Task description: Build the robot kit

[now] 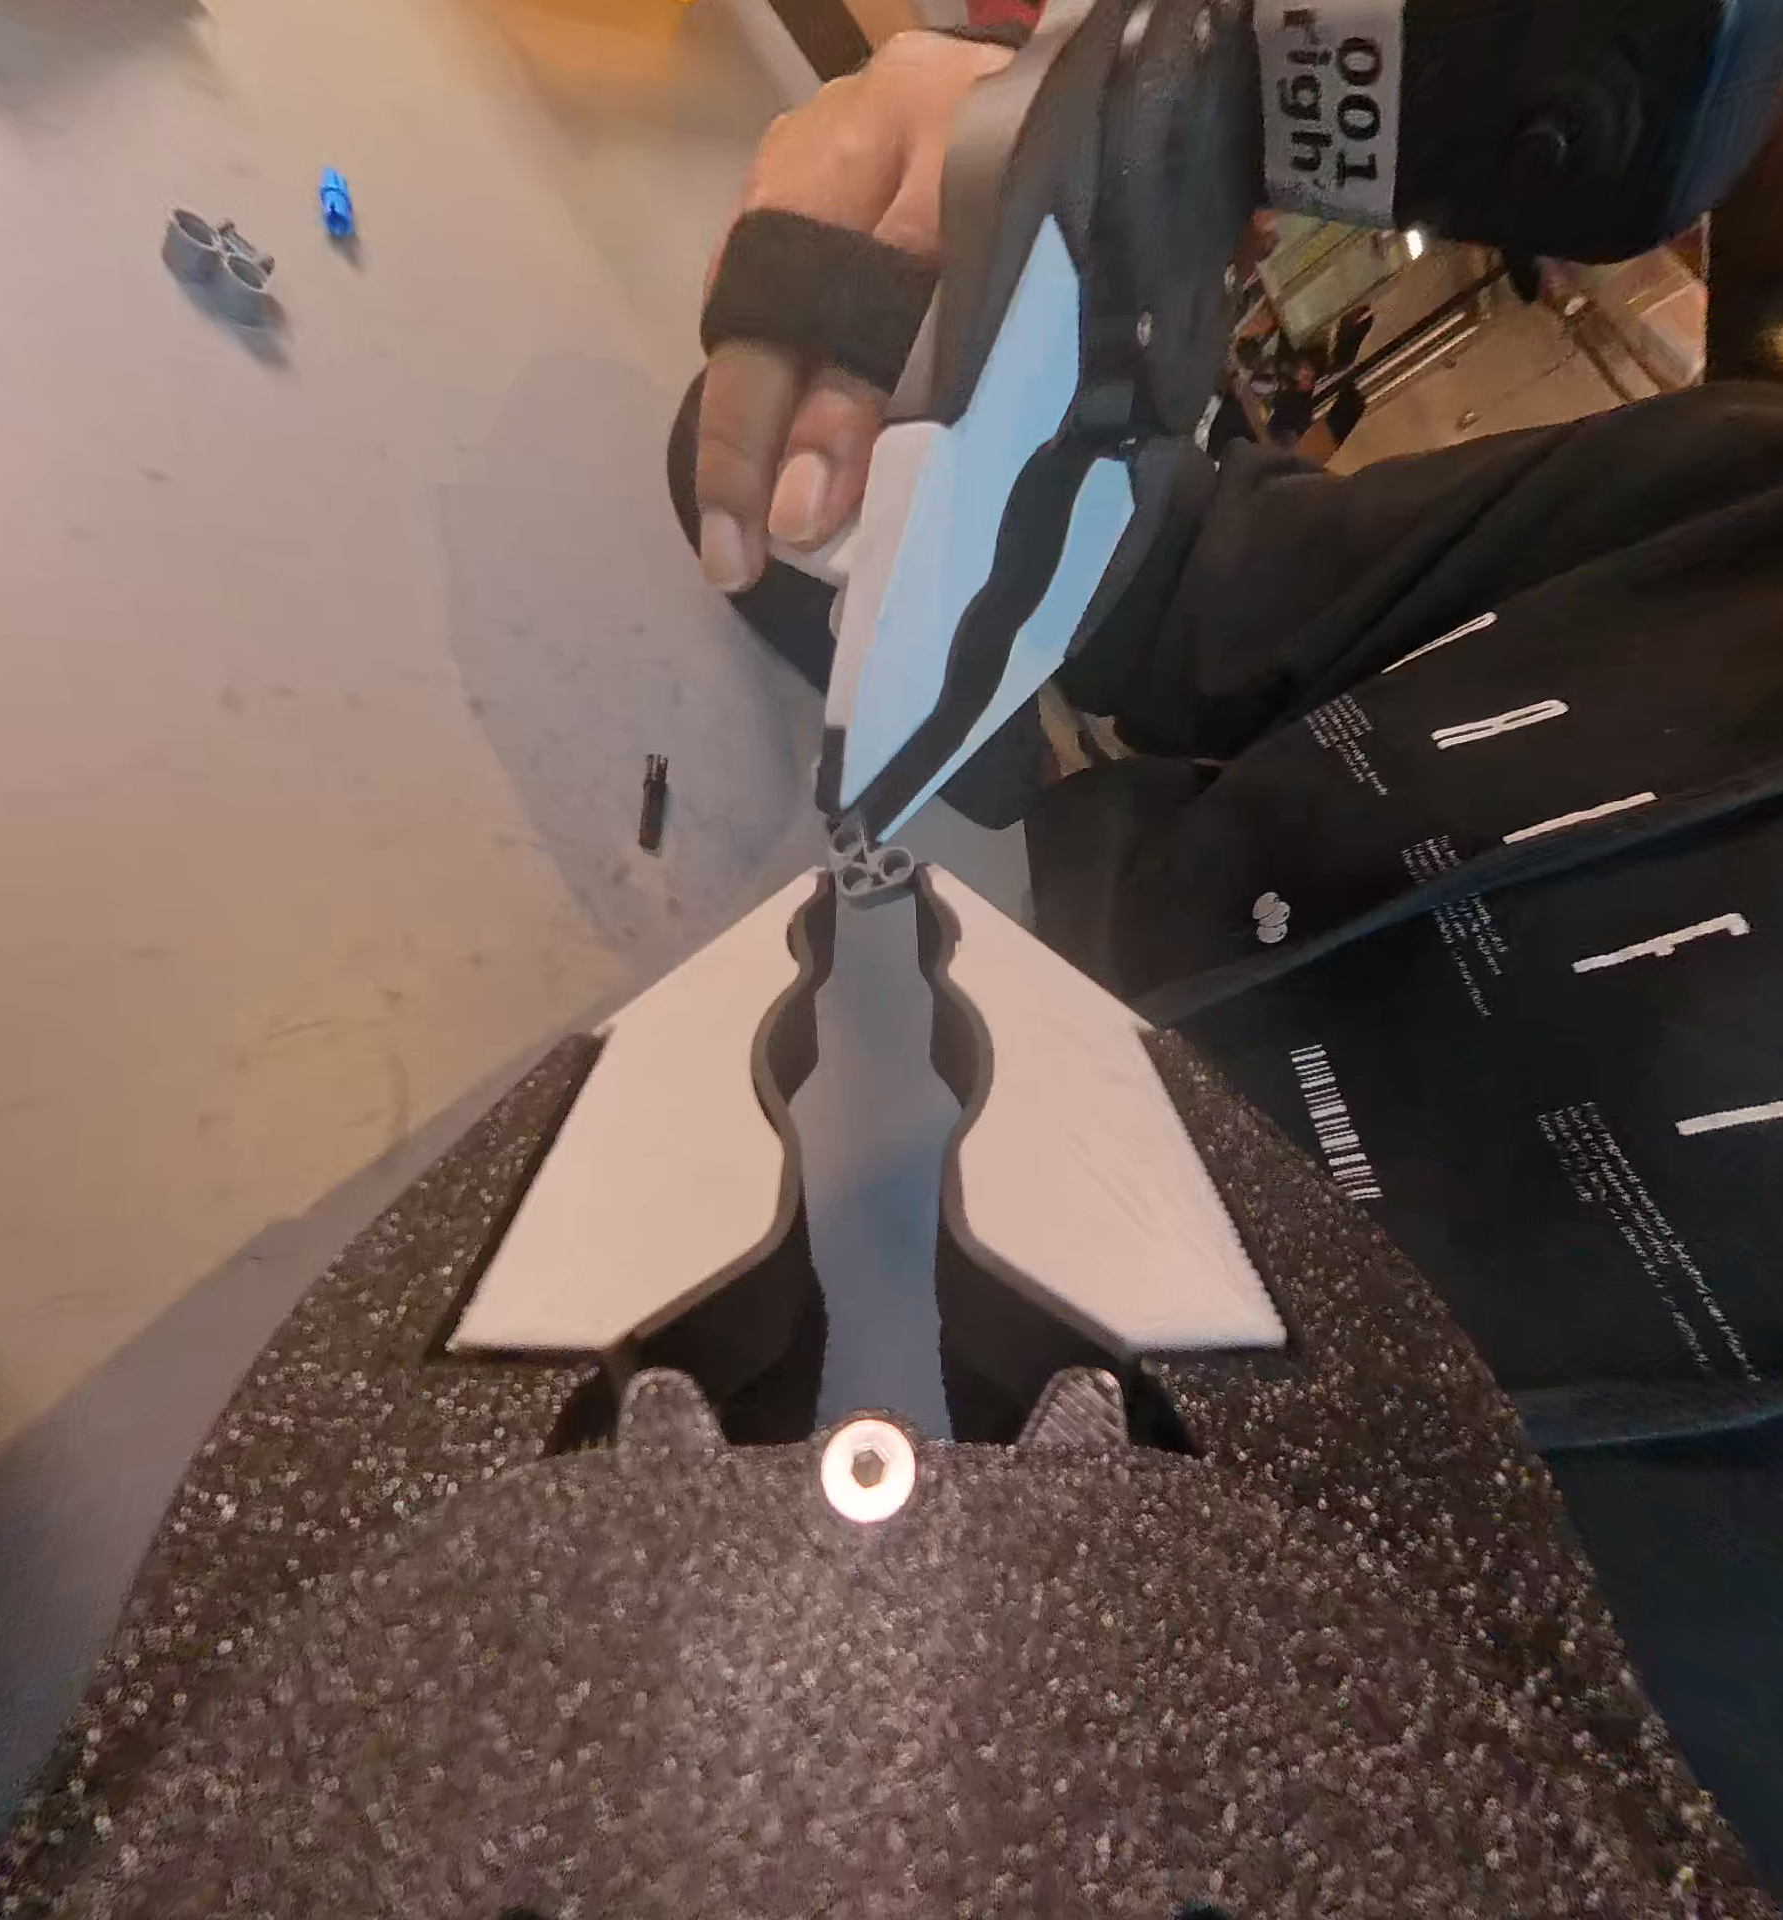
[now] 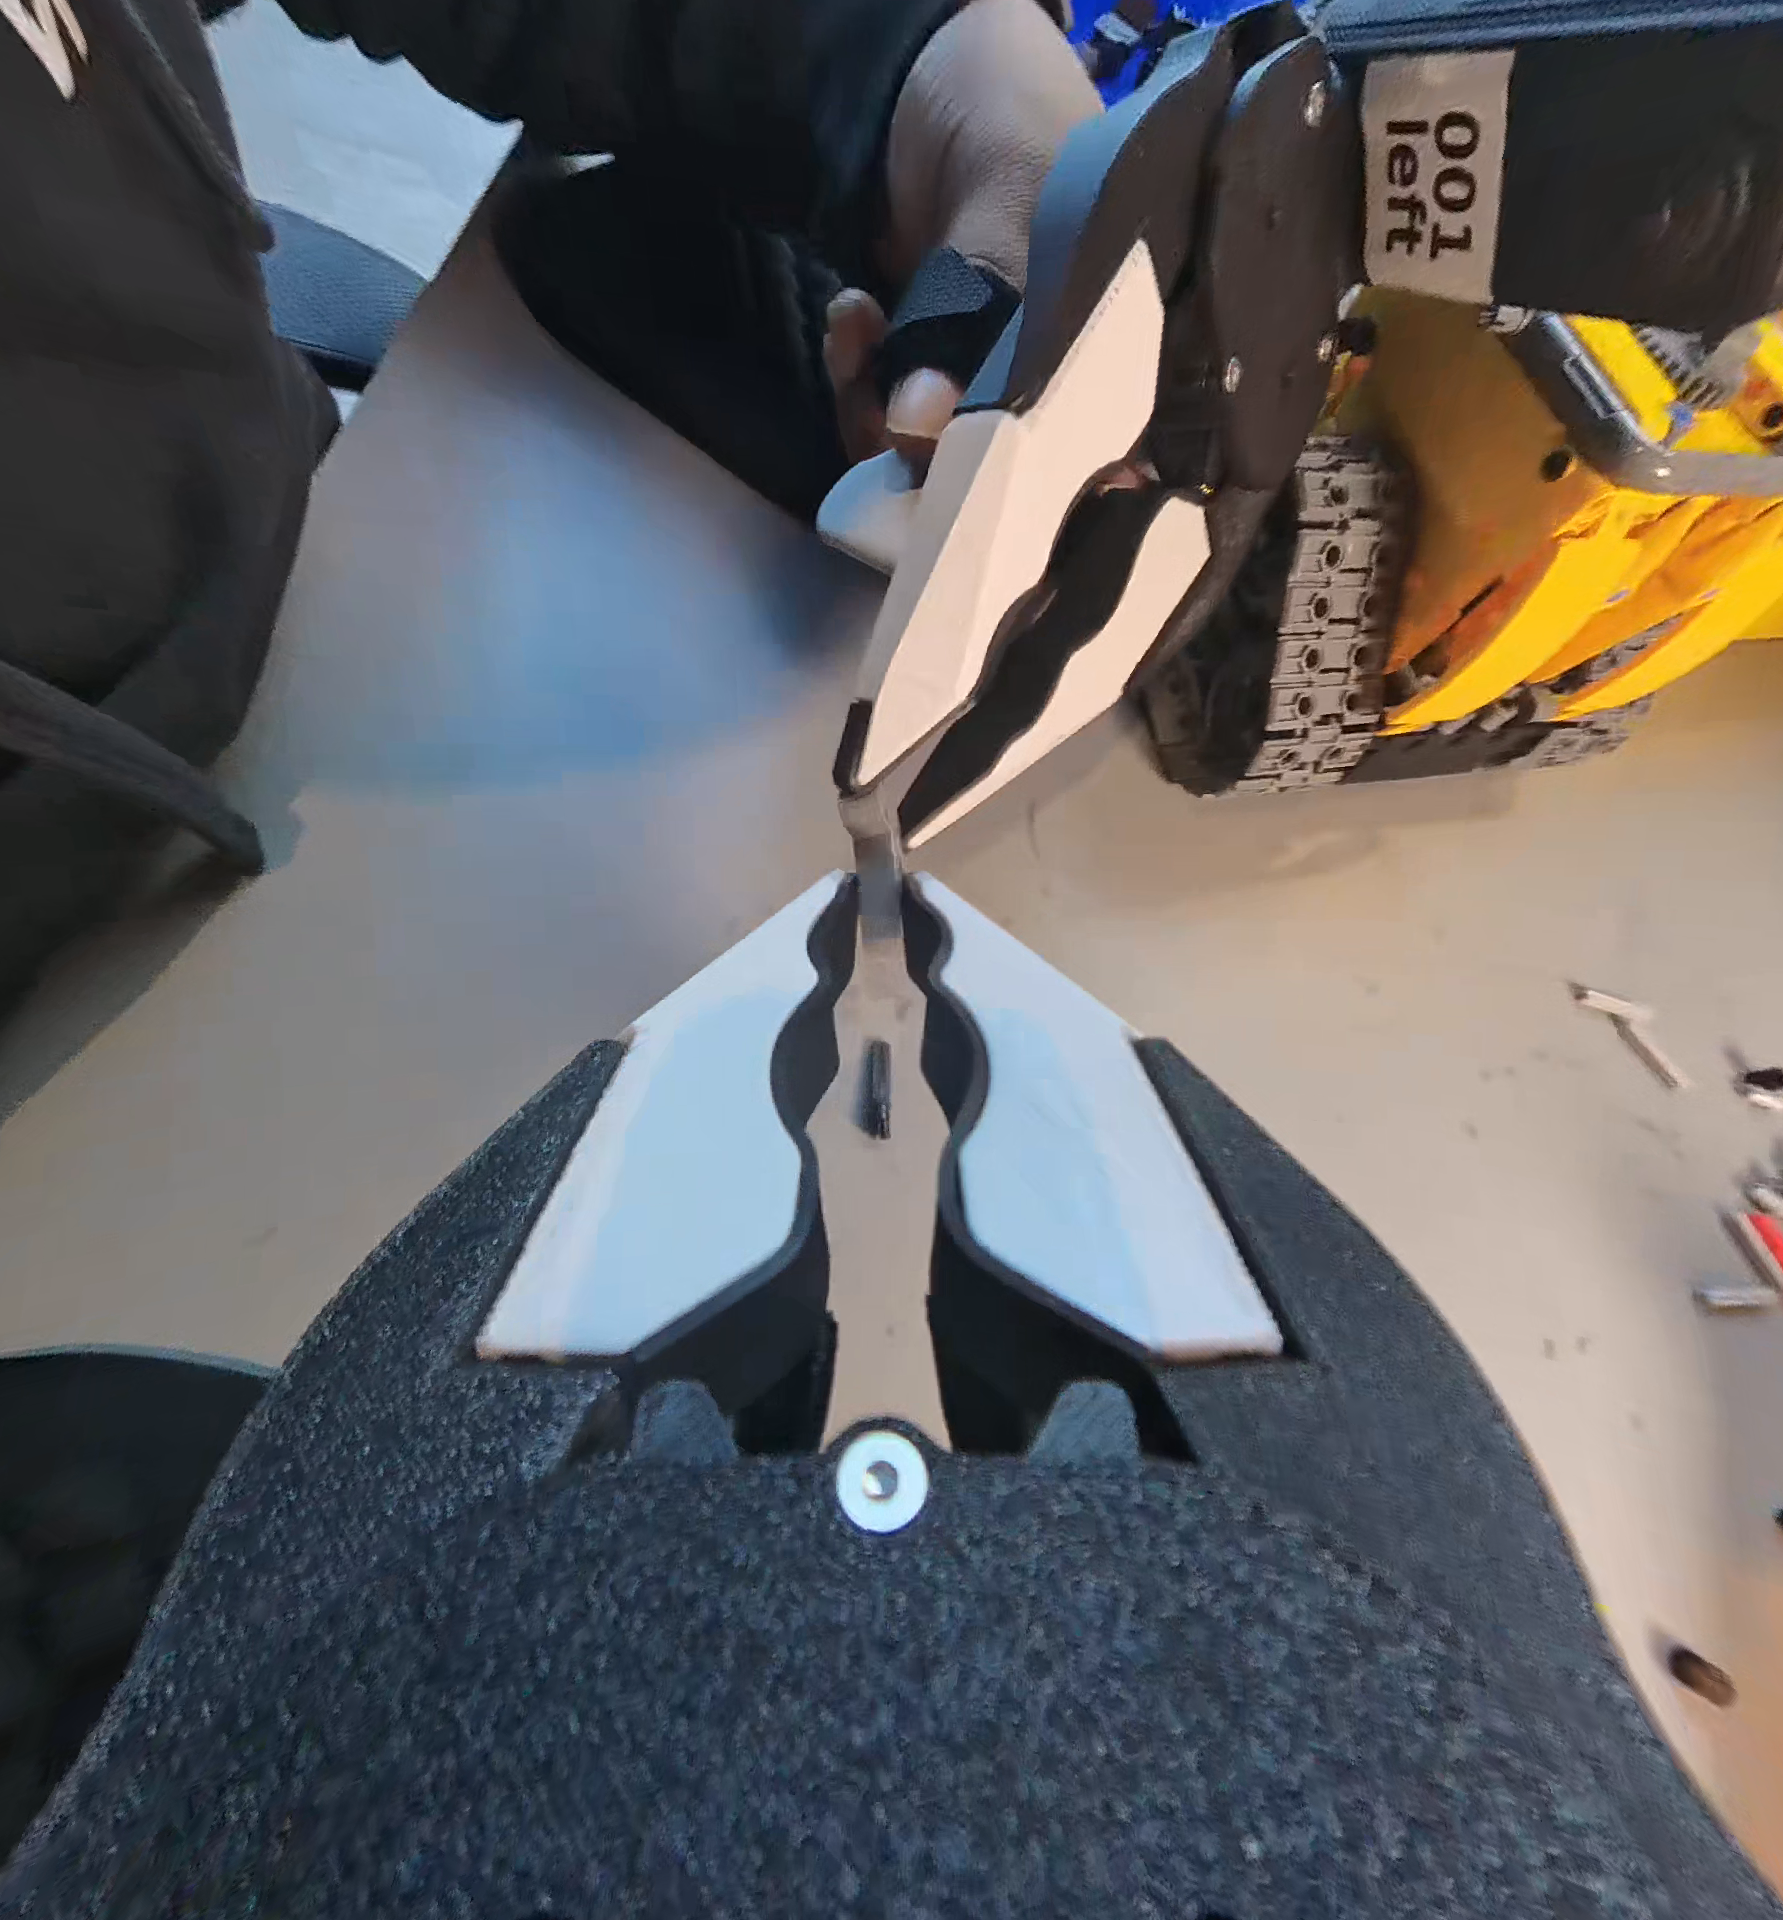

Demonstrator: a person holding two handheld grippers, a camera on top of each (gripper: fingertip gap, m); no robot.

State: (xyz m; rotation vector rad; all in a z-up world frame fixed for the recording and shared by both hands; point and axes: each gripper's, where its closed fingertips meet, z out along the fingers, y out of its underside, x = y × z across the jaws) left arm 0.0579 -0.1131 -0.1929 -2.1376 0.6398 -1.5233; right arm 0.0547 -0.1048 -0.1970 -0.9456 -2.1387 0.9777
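Observation:
A small grey connector piece (image 1: pixel 871 868) with round holes is held in the air between both grippers, above the pale table (image 1: pixel 243 831). My left gripper (image 1: pixel 871 885) is shut on its near end. My right gripper (image 1: pixel 856 816) comes down from above and is shut on its far end. In the right wrist view the piece (image 2: pixel 874 847) looks like a thin bent grey bar. There my right gripper (image 2: pixel 876 883) pinches it from below and the left gripper (image 2: pixel 871 798) from above. A black pin (image 2: pixel 876 1086) lies on the table under my right fingers.
A grey holed connector (image 1: pixel 217 255), a blue pin (image 1: pixel 334 200) and a black pin (image 1: pixel 655 795) lie on the table. A yellow tracked model (image 2: pixel 1489 582) stands at the back right, with loose small parts (image 2: pixel 1780 1226) and a grey axle (image 2: pixel 1635 1039) nearby. A person in dark clothing (image 1: pixel 1489 935) sits close by. Both grippers' tips are close together, under 4 cm apart. The black pin (image 2: pixel 876 1086) is about 6 cm from both grippers' fingertips. The left camera catches it too, in the left wrist view (image 1: pixel 654 804).

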